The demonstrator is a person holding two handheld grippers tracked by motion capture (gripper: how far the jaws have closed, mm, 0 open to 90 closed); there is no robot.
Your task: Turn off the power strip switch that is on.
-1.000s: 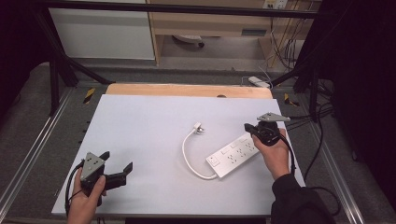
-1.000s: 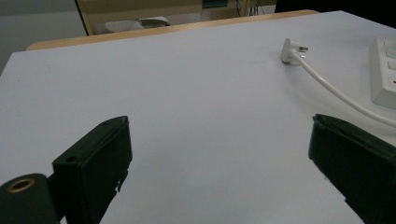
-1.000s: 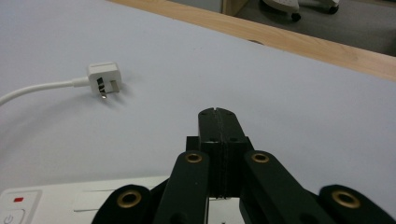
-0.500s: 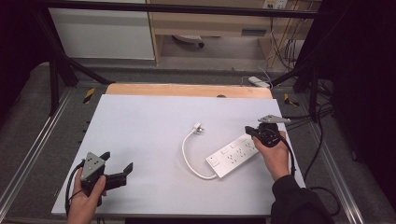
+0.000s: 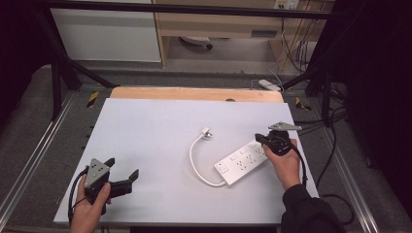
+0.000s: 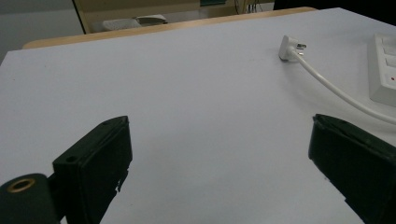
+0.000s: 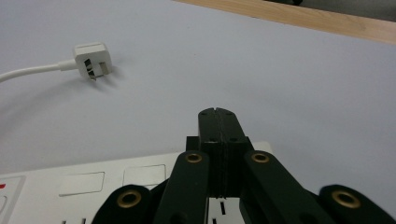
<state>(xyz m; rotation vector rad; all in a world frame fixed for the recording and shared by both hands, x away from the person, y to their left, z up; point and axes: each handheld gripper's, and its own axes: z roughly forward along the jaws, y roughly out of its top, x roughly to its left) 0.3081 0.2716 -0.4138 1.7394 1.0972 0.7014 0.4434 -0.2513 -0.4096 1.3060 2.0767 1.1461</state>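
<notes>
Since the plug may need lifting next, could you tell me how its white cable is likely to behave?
The white cable lies in a loose curve, so it probably flexes and trails. The plug looks rigid, likely dangling. The power strip probably anchors the other end.

the power strip [image 6: 384, 70] is cut off by the left gripper view's right edge.

table [image 5: 145, 145]: white top, wooden strip [image 5: 194, 93] along far edge | frame: black metal bars [image 5: 63, 73] around it | floor [image 5: 29, 121]: grey carpet, yellow-black tape marks [image 5: 92, 98] | behind: white cabinet [image 5: 107, 34], wooden shelf unit [image 5: 218, 24], loose cables [image 5: 296, 43] on right | light: dim, dark at both sides
</notes>
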